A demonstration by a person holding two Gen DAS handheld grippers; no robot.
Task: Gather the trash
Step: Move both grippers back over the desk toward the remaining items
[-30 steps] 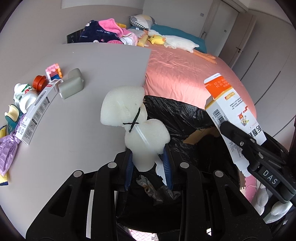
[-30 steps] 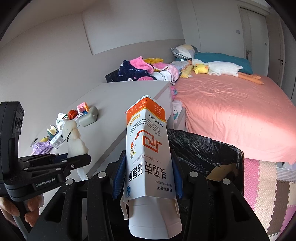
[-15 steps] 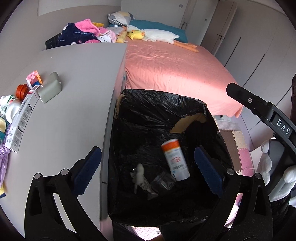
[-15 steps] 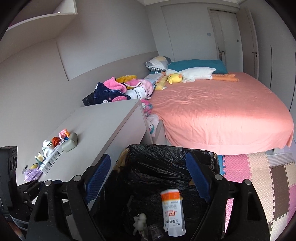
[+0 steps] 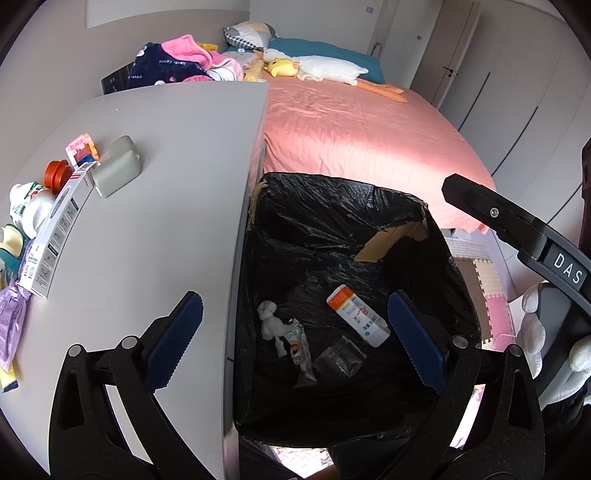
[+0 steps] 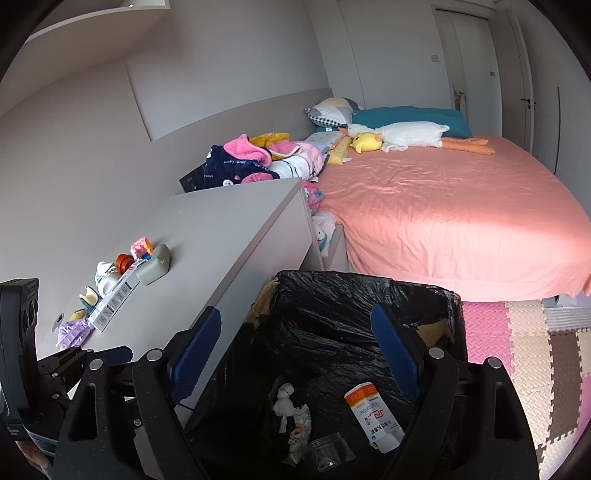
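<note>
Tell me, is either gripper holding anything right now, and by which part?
Nothing is held. The left gripper and right gripper both stand open and empty over the trash bin; the carton and white foam piece lie inside it.

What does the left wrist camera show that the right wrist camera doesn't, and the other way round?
Only the left wrist view shows a white-gloved hand on the right gripper's handle. Only the right wrist view shows the wall shelf and the whole doorway. Both show the black-lined bin beside the grey desk, holding the orange-and-white carton and the white foam piece, plus the pink bed. Both grippers have just opened and hang empty above the bin.
</note>
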